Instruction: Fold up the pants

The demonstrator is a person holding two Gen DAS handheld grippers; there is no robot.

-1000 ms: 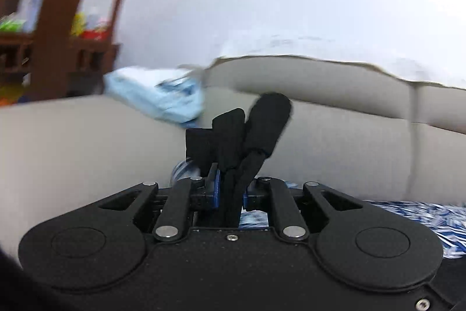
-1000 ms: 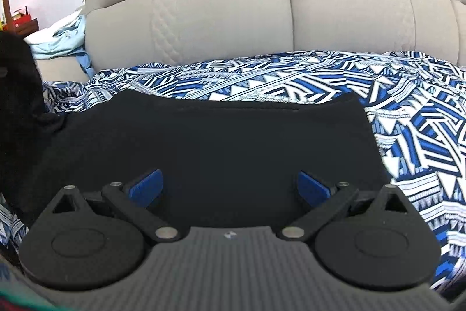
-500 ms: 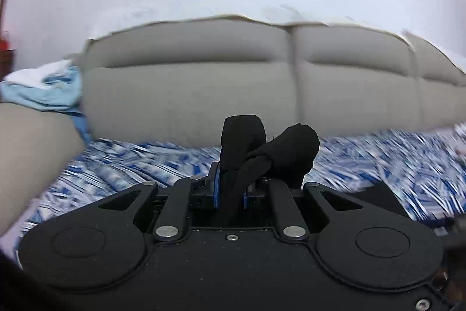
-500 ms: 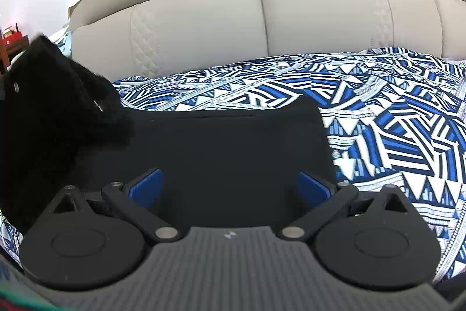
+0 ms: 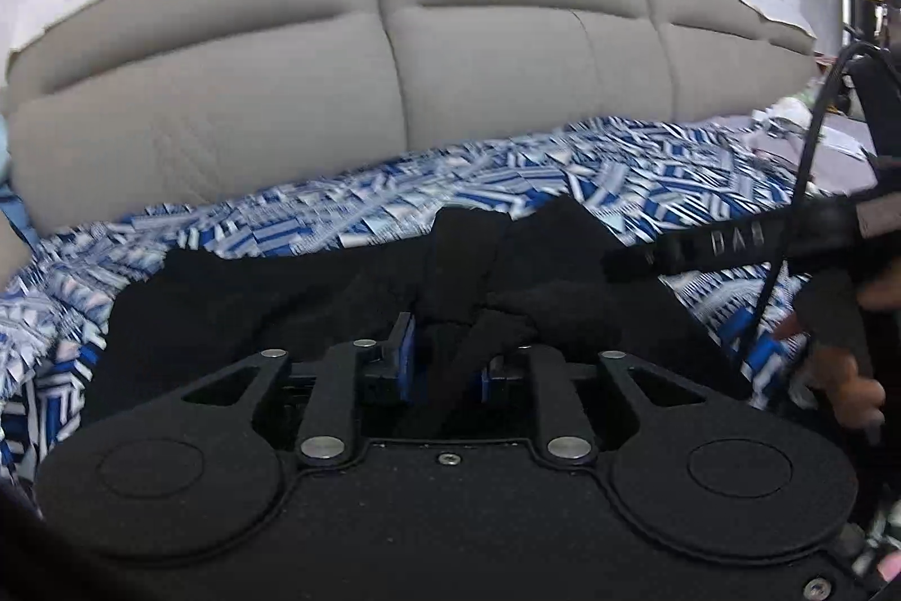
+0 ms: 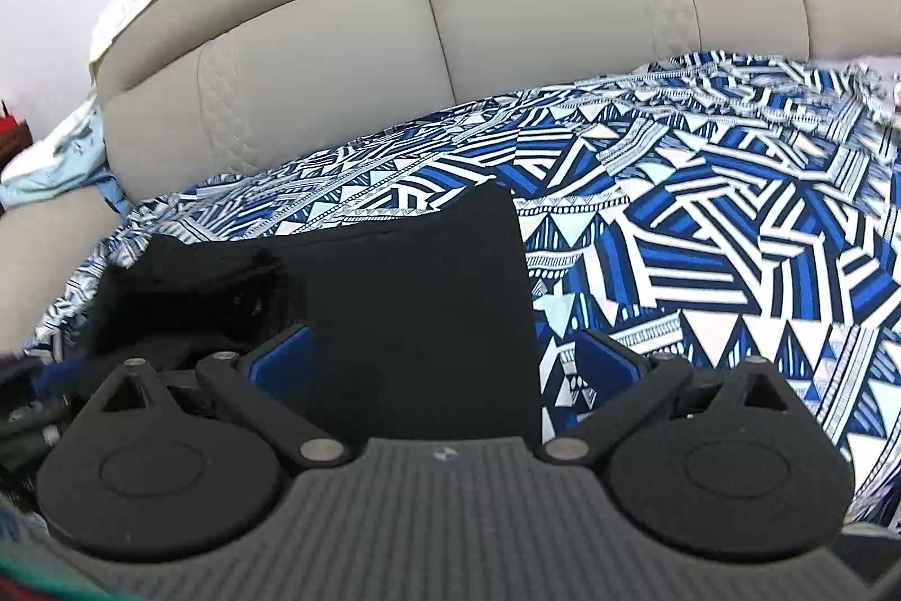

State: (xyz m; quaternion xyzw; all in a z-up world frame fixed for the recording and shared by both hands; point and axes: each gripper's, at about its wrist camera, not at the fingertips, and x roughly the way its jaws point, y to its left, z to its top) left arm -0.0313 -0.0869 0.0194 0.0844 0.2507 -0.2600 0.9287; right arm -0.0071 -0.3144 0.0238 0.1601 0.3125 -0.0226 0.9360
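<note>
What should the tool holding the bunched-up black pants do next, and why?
Probably open fully and let go. The left tool has carried a bunch of the black pants over the rest of them on the patterned sheet, and its jaws have just been opening with cloth between them. The right tool is open, holding nothing, over the pants.

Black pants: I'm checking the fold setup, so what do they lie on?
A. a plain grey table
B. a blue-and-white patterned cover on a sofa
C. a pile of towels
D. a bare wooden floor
B: the black pants lie spread on the blue-and-white patterned cover before the beige sofa back.
</note>
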